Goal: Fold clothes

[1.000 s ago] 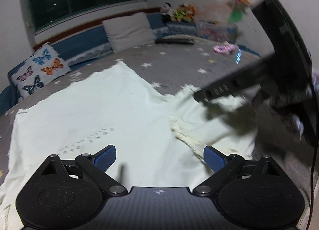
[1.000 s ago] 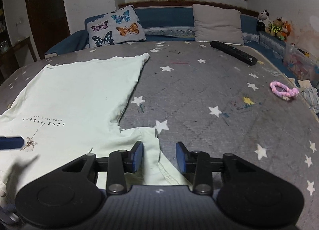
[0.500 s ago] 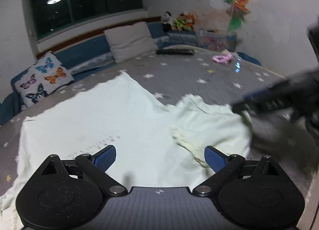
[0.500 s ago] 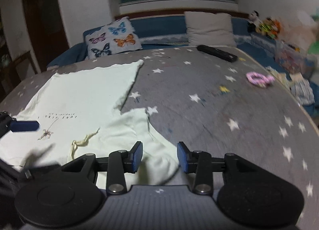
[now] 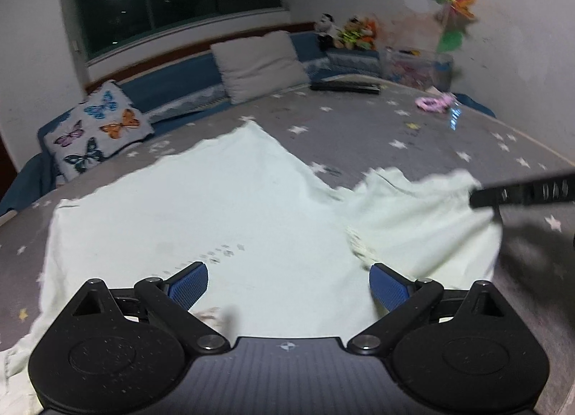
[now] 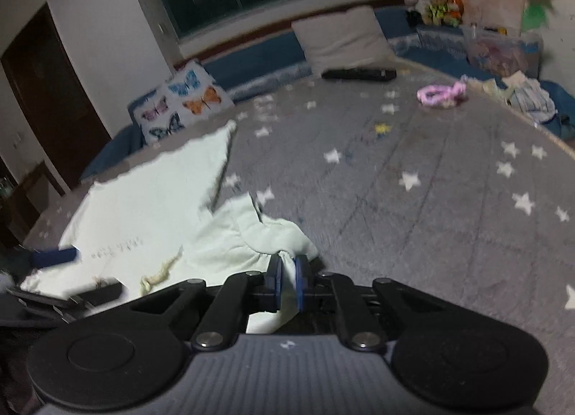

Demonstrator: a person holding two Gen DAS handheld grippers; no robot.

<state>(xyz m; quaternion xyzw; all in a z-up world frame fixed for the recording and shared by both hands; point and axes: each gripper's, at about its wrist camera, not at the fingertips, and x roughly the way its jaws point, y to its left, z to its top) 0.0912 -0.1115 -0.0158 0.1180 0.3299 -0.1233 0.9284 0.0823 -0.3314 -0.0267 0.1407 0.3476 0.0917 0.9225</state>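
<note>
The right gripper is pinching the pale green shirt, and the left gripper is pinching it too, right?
Not quite. The right gripper is pinching the pale green shirt, but the left gripper is open above it, as the left wrist view shows.

Right hand-held gripper (image 6: 287,280) just closed, pinching fabric; left hand-held gripper (image 5: 288,280) gapes wide

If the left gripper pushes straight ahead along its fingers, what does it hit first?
Probably the pale green T-shirt spread on the star-print bed cover: the open left gripper points down at its printed area, nothing between.
</note>
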